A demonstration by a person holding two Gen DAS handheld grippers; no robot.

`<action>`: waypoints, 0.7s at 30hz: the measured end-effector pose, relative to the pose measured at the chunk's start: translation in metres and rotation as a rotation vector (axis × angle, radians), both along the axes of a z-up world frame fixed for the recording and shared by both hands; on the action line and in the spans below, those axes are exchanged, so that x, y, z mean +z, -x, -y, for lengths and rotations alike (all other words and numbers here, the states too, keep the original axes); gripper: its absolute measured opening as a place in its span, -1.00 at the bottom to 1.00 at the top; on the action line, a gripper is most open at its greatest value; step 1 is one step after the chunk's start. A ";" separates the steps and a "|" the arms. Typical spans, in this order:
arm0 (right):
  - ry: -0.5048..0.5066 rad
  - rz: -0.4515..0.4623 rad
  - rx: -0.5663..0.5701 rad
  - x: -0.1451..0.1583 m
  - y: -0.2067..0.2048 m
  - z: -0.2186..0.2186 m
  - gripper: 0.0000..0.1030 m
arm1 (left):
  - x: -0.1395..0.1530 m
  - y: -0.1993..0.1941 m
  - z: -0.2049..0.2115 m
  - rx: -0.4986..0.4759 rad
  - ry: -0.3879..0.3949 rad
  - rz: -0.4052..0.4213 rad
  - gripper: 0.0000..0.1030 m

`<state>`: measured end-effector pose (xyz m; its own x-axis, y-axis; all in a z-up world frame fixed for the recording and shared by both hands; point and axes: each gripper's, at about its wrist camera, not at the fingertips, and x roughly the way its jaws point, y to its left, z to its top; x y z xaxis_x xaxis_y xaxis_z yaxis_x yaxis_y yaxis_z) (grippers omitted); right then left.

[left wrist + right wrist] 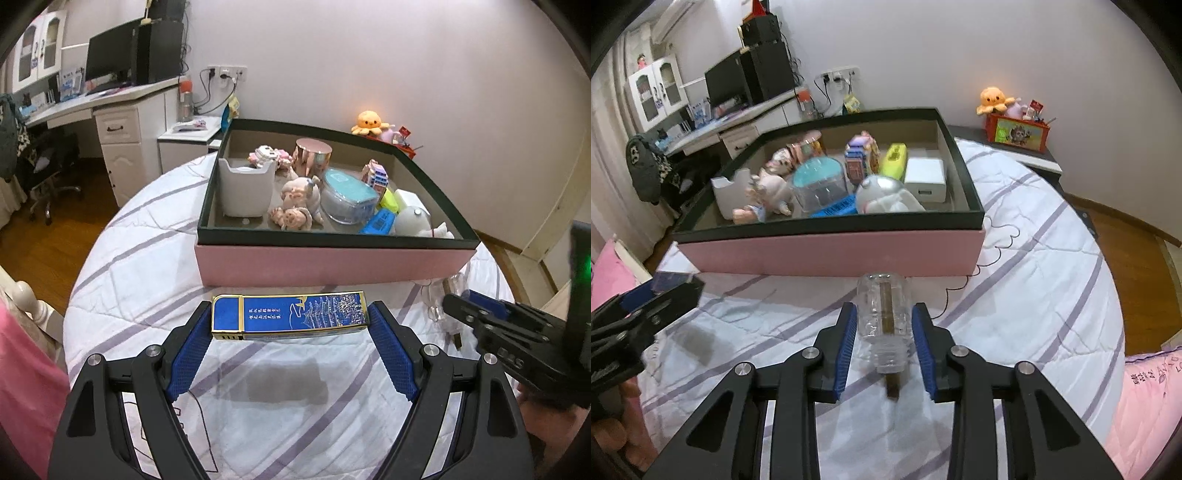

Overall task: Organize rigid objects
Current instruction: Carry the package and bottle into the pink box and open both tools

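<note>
My left gripper (290,317) is shut on a long blue and gold box (289,315), held crosswise above the bed; its shadow lies on the sheet below. My right gripper (884,325) is closed around a clear plastic bottle (884,314) with a brown stick inside, its neck pointing toward me. Both sit just in front of a pink box with a dark green rim (332,242), also in the right wrist view (831,225). The box holds several toys, a white holder (246,190), a teal-lidded clear case (820,186) and a white block (925,179).
The bed has a white quilt with purple stripes (147,229). A desk with a monitor (110,55) stands at the back left. A nightstand carries an orange plush octopus (993,99) and a red box. A pink pillow (1145,398) lies at the right.
</note>
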<state>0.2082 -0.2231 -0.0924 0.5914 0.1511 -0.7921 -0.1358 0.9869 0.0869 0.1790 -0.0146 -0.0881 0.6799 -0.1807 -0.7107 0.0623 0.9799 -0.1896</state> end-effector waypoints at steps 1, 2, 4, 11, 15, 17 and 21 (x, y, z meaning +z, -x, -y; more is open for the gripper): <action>0.002 -0.019 0.000 -0.007 -0.004 0.000 -0.34 | -0.001 0.000 0.001 -0.004 0.004 -0.004 0.63; -0.006 -0.026 0.002 -0.011 -0.006 0.000 -0.34 | -0.002 0.001 0.002 -0.008 0.005 -0.004 0.63; -0.009 -0.009 -0.002 -0.011 -0.004 0.002 -0.38 | -0.001 0.002 0.003 -0.013 0.003 -0.001 0.63; -0.087 0.038 0.035 0.014 0.008 0.003 -0.39 | 0.005 0.002 0.000 -0.012 0.003 0.016 0.63; -0.121 0.089 0.061 0.039 0.007 0.000 -0.39 | 0.016 -0.002 0.001 -0.019 0.003 0.041 0.63; -0.137 0.126 0.079 0.057 0.002 -0.002 -0.39 | 0.025 -0.008 0.000 -0.019 0.003 0.063 0.63; -0.126 0.187 0.092 0.083 -0.016 -0.005 -0.39 | 0.050 -0.029 -0.003 -0.012 -0.003 0.122 0.63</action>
<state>0.2238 -0.2182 -0.0098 0.7051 0.3016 -0.6418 -0.2500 0.9527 0.1730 0.2079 -0.0121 -0.0386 0.7591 -0.1871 -0.6235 0.0961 0.9795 -0.1770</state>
